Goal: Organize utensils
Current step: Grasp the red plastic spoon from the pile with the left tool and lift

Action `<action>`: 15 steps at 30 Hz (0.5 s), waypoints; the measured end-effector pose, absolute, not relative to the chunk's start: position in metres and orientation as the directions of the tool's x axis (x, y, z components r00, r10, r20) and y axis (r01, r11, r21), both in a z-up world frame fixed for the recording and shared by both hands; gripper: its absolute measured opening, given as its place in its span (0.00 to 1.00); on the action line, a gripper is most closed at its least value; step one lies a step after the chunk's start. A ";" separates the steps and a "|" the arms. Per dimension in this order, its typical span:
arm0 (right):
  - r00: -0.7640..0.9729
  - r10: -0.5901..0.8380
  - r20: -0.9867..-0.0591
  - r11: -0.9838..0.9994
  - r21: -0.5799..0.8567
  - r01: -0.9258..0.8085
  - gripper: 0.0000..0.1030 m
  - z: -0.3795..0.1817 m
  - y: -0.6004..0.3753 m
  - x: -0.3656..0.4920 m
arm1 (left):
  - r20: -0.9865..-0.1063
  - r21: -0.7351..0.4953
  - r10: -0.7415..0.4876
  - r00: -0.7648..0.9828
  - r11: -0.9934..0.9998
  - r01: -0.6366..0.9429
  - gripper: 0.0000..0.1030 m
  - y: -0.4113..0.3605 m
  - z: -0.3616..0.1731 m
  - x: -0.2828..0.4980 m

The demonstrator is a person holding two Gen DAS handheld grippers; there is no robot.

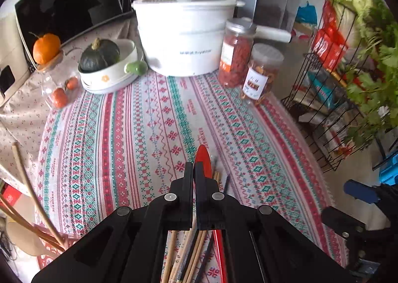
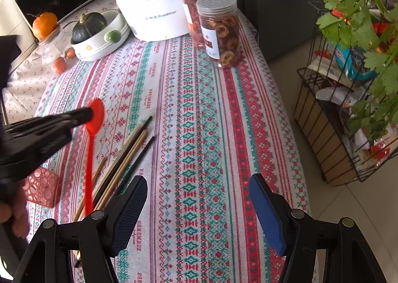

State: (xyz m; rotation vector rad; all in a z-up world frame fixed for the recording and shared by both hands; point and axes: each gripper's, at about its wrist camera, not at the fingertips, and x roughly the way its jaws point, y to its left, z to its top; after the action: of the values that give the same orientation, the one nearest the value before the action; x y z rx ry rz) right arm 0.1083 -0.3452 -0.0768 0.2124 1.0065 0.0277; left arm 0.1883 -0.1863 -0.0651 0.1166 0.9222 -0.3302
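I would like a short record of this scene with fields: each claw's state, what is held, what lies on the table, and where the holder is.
left claw: shut on the red spoon, pinching its bowl
right claw: open, nothing between its pads, above the tablecloth
loose utensils: chopsticks in a loose bundle on the cloth, beside the spoon's handle
holder: pink utensil holder at the table's left edge, with wooden utensils standing in it
background: white pot, two jars

A home kitchen; cooking pot (image 1: 184, 41), microwave (image 1: 62, 9), food jars (image 2: 219, 29) on a tablecloth (image 2: 189, 133); vegetable rack (image 1: 348, 84).
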 end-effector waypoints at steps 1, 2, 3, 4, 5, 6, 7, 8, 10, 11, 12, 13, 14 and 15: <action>0.533 0.126 -0.837 0.977 0.199 0.082 0.69 -0.078 -0.347 0.110 | -0.780 -0.040 -0.243 0.577 0.939 0.341 0.00 -0.186 -0.056 0.180; 0.528 0.133 -0.839 0.974 0.210 0.090 0.69 -0.079 -0.348 0.112 | -0.760 -0.037 -0.256 0.597 0.935 0.354 0.00 -0.185 -0.046 0.169; 0.523 0.142 -0.841 0.970 0.224 0.096 0.69 -0.081 -0.348 0.114 | -0.741 -0.032 -0.269 0.616 0.929 0.367 0.00 -0.184 -0.038 0.160; 0.517 0.154 -0.842 0.966 0.239 0.101 0.69 -0.082 -0.348 0.116 | -0.719 -0.022 -0.281 0.636 0.923 0.383 0.00 -0.182 -0.029 0.149; 0.510 0.166 -0.844 0.962 0.252 0.104 0.69 -0.084 -0.348 0.119 | -0.694 -0.011 -0.293 0.657 0.917 0.398 0.00 -0.179 -0.020 0.137; 0.502 0.178 -0.846 0.959 0.264 0.106 0.69 -0.086 -0.347 0.122 | -0.669 0.005 -0.302 0.679 0.912 0.411 0.00 -0.176 -0.012 0.125; 0.496 0.188 -0.848 0.956 0.274 0.107 0.69 -0.088 -0.345 0.124 | -0.646 0.017 -0.310 0.698 0.907 0.420 0.00 -0.171 -0.005 0.115; 0.489 0.195 -0.851 0.953 0.282 0.110 0.69 -0.090 -0.343 0.127 | -0.623 0.026 -0.318 0.714 0.905 0.425 0.00 -0.165 0.003 0.104; 0.474 0.213 -0.854 0.946 0.301 0.117 0.69 -0.095 -0.338 0.132 | -0.589 0.028 -0.331 0.737 0.903 0.428 0.00 -0.152 0.017 0.088; 0.466 0.225 -0.856 0.942 0.314 0.122 0.69 -0.098 -0.337 0.135 | -0.572 0.026 -0.337 0.747 0.904 0.428 0.00 -0.144 0.024 0.081; 0.457 0.234 -0.858 0.937 0.325 0.131 0.69 -0.101 -0.336 0.138 | -0.557 0.023 -0.342 0.757 0.905 0.426 0.00 -0.135 0.030 0.074; 0.446 0.243 -0.861 0.931 0.337 0.142 0.67 -0.105 -0.334 0.141 | -0.543 0.018 -0.346 0.766 0.906 0.422 0.00 -0.126 0.036 0.068; 0.436 0.254 -0.864 0.925 0.348 0.152 0.66 -0.109 -0.332 0.144 | -0.530 0.014 -0.347 0.774 0.909 0.417 0.00 -0.117 0.042 0.062; 0.425 0.265 -0.865 0.919 0.361 0.161 0.64 -0.113 -0.331 0.146 | -0.518 0.009 -0.348 0.781 0.911 0.412 0.00 -0.108 0.047 0.057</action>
State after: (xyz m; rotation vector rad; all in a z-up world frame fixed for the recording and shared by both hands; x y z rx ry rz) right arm 0.1463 -0.3307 -0.1127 0.4236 1.1396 0.0681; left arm 0.0567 -0.1083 0.0466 0.1238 0.5341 -0.4115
